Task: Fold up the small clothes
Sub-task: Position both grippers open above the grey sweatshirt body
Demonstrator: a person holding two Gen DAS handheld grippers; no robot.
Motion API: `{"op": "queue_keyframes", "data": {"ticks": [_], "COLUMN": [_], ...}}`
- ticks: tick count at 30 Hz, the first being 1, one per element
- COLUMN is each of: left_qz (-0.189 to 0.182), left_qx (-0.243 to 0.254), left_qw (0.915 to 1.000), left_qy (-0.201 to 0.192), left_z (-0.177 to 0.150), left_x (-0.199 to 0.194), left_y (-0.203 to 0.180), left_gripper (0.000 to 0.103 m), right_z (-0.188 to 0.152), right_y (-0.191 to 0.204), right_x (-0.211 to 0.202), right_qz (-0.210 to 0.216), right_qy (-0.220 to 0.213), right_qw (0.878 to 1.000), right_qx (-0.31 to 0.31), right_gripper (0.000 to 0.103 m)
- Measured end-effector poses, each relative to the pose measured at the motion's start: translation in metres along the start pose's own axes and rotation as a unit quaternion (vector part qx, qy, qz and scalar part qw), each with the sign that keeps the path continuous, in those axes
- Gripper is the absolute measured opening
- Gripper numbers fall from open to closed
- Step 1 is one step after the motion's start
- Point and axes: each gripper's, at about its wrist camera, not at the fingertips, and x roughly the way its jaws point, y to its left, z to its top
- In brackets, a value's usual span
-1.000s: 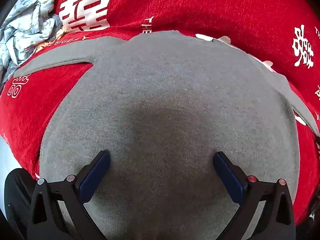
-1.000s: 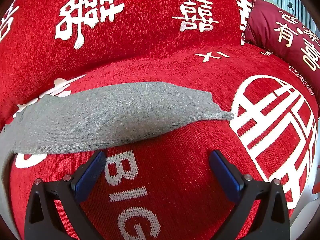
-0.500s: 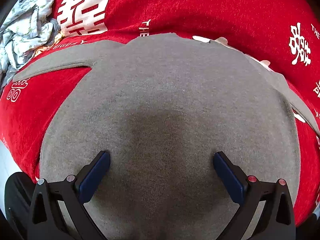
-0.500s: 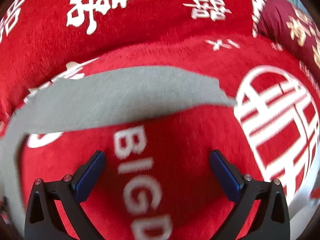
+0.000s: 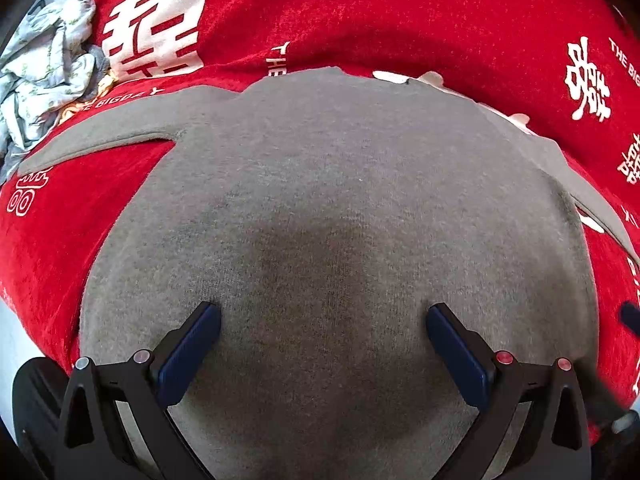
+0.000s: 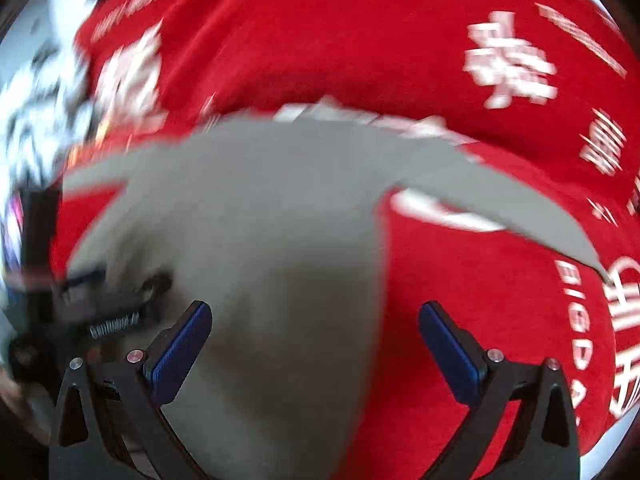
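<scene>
Grey knit filling the near field: small grey top (image 5: 320, 208) spread flat, face down or up not readable, on a red cover (image 5: 400, 20) printed with white characters. Left gripper (image 5: 322, 320) poised low over the middle of the body panel, blue pads (image 5: 192, 350) set wide apart, nothing between them, a dark shadow on the cloth just ahead. Hem edge hidden under the tool at 6 o'clock.

Farther out in the left view, one sleeve (image 5: 104, 136) lying out toward 10 o'clock, the other sleeve (image 5: 592, 200) trailing off toward 3 o'clock, neckline near 12 o'clock against the seat crease. Beyond, at 10 o'clock, a crumpled pale printed garment (image 5: 44, 80) heaped at the cover's edge.

Right view heavily smeared. Right gripper (image 6: 314, 318) likewise spread wide and empty, aimed at the garment's right side edge, grey cloth under its left finger, red cover under the right. Black frame of the other tool blurred at 9 o'clock. Long sleeve stretching away toward 3 o'clock.

Judged step: garment laid out and smoothed, first fold not yet begun. Next move likely a pinch on a sleeve or side edge, needing jaws lowered onto the cloth to catch the knit alone, not the plush cover beneath, then a carry across the body toward the centre line.
</scene>
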Motion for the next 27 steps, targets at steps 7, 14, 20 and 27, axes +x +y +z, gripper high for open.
{"op": "queue_keyframes", "data": {"ticks": [7, 14, 20, 27], "left_qz": [0.003, 0.002, 0.002, 0.005], "left_qx": [-0.004, -0.004, -0.002, 0.001], "left_qw": [0.9999, 1.0000, 1.0000, 1.0000], "left_qy": [-0.010, -0.008, -0.006, -0.007], "left_z": [-0.005, -0.006, -0.006, -0.007], "left_x": [0.001, 0.001, 0.002, 0.003], "left_y": [-0.001, 0.001, 0.001, 0.000], "left_gripper": [0.103, 0.103, 0.103, 0.103], "right_z": [-0.012, -0.015, -0.014, -0.013], "right_y": [0.013, 0.016, 0.018, 0.017], "right_x": [0.028, 0.026, 0.027, 0.027], "right_qz": [-0.008, -0.018, -0.019, -0.018], "right_qy": [0.051, 0.044, 0.040, 0.038], "right_qw": [0.999, 0.999, 0.999, 0.999], "right_qx": [-0.015, -0.021, -0.020, -0.020], "right_gripper": [0.103, 0.103, 0.103, 0.103]}}
